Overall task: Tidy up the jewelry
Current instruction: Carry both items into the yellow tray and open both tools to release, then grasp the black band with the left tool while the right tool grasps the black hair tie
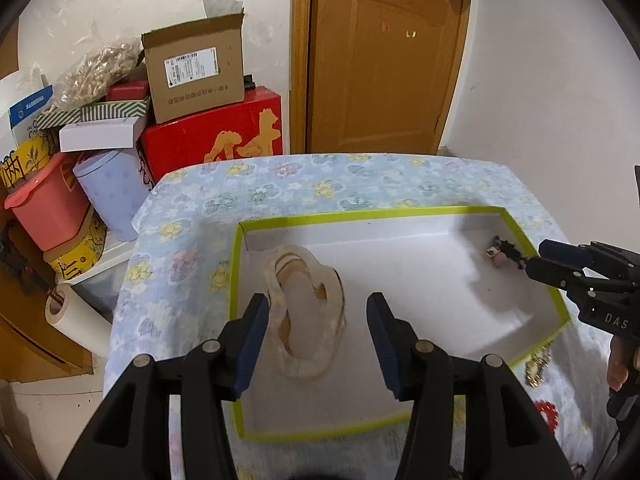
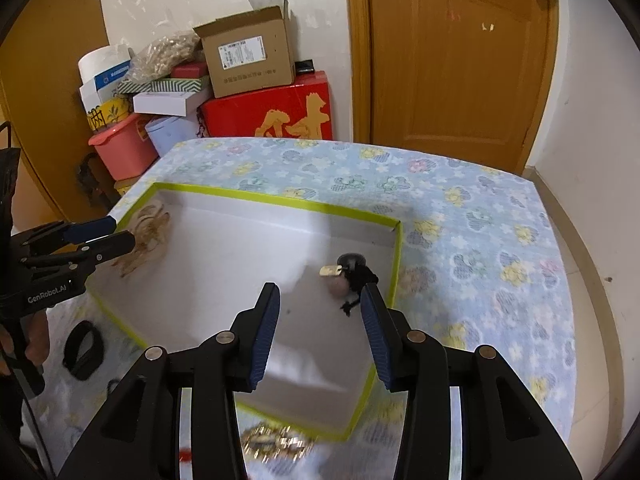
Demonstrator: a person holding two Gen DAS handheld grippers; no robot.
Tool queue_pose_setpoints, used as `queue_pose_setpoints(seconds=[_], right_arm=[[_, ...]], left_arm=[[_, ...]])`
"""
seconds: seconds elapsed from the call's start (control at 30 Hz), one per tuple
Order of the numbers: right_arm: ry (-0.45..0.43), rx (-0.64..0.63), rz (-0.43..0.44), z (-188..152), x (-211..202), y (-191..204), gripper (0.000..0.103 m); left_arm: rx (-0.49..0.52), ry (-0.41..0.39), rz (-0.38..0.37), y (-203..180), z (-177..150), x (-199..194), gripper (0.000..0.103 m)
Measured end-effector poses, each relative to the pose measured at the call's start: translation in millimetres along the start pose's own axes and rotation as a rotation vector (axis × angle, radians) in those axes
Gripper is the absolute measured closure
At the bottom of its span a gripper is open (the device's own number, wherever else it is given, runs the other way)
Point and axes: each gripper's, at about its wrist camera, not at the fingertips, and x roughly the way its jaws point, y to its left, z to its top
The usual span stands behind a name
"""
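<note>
A white box with a lime-green rim (image 1: 360, 215) (image 2: 280, 200) sits on the flowered cloth. A pale translucent beaded necklace (image 1: 308, 308) lies in its left part and shows in the right wrist view (image 2: 148, 236). A dark corded piece with a tag (image 1: 506, 254) (image 2: 352, 276) lies in its right part. My left gripper (image 1: 318, 340) is open over the pale necklace, empty. My right gripper (image 2: 320, 328) is open above the box, just short of the dark piece, empty. A gold chain piece (image 2: 276, 442) (image 1: 538, 368) lies outside the box's near rim.
A red beaded piece (image 1: 546, 414) and a black band (image 2: 82, 350) lie on the cloth outside the box. Stacked boxes, a pink bin (image 1: 48, 208) and a cardboard carton (image 1: 196, 72) stand beyond the table's left edge. A wooden door (image 1: 384, 56) is behind.
</note>
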Motion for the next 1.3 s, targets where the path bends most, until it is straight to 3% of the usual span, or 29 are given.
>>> queue_pose_setpoints(seconds=[0.23, 0.67, 0.9, 1.3], right_arm=[[-0.02, -0.007, -0.002, -26, -39, 12, 0.06], [-0.031, -0.005, 0.019, -103, -112, 37, 0.06], [-0.024, 0.014, 0.03, -144, -139, 45, 0.06], [-0.012, 0.056, 0.031, -179, -152, 43, 0.06]], left_arm=[[-0.011, -0.029, -0.008, -6, -21, -38, 0.05], [-0.021, -0.068, -0.025, -23, -89, -117, 0.05], [-0.035, -0.067, -0.038, -30, -125, -140, 0.05], [-0.04, -0.048, -0.04, -35, -166, -161, 0.05]])
